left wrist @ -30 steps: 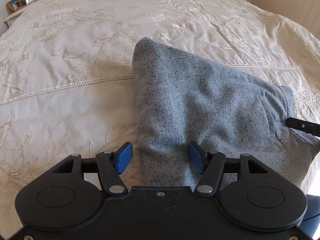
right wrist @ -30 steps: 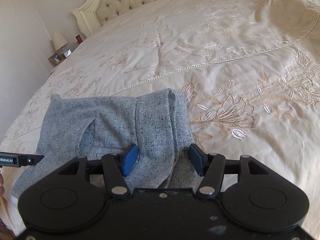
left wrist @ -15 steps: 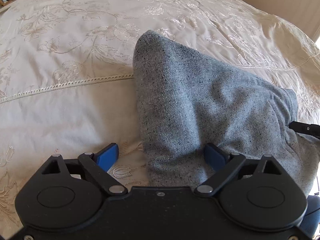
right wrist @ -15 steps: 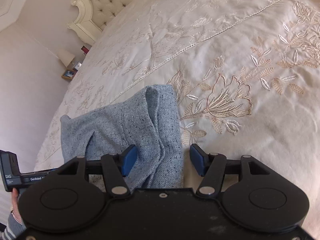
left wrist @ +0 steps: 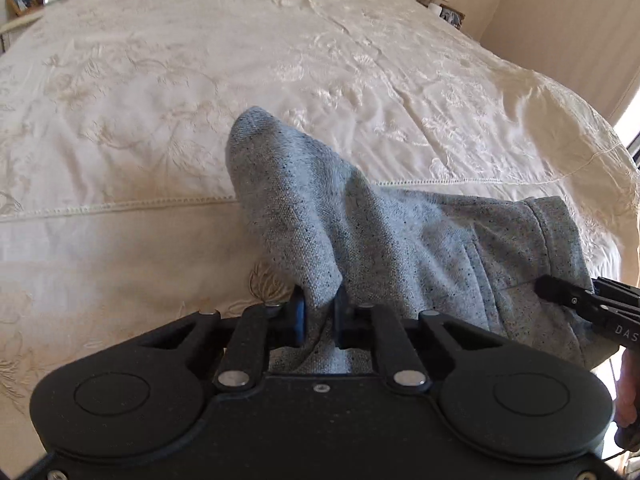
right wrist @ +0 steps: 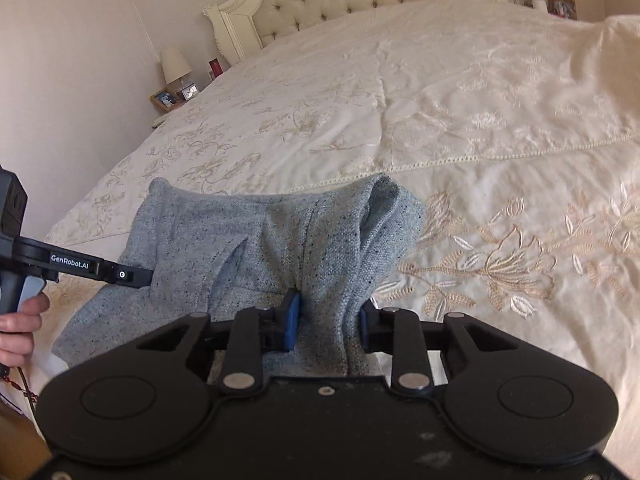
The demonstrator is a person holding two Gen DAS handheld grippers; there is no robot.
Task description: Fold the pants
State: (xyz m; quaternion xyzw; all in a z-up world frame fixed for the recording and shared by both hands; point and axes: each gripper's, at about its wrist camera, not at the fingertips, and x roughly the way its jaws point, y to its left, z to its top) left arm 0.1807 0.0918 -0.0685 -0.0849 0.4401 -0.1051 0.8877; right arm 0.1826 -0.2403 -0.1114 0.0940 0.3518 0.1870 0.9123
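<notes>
The grey speckled pants (left wrist: pixel 380 232) lie bunched on the cream bedspread near its front edge. My left gripper (left wrist: pixel 319 318) is shut on the near left edge of the cloth, which rises in a peak from the pinch. My right gripper (right wrist: pixel 327 322) is shut on a thick fold at the pants' (right wrist: pixel 280 240) right end. The right gripper's tip shows at the right edge of the left wrist view (left wrist: pixel 576 300). The left gripper shows at the left of the right wrist view (right wrist: pixel 124 275), touching the cloth.
The embroidered cream bedspread (right wrist: pixel 460 128) covers the whole bed. A tufted headboard (right wrist: pixel 352 0) stands at the far end. A nightstand with a lamp (right wrist: pixel 175 66) and a photo frame (right wrist: pixel 165 99) stands at the bed's left side.
Both grippers have closed on the pants; the left was wide open half a second ago. The cloth's near edges are now lifted and gathered, and both cameras tilted up toward the headboard.
</notes>
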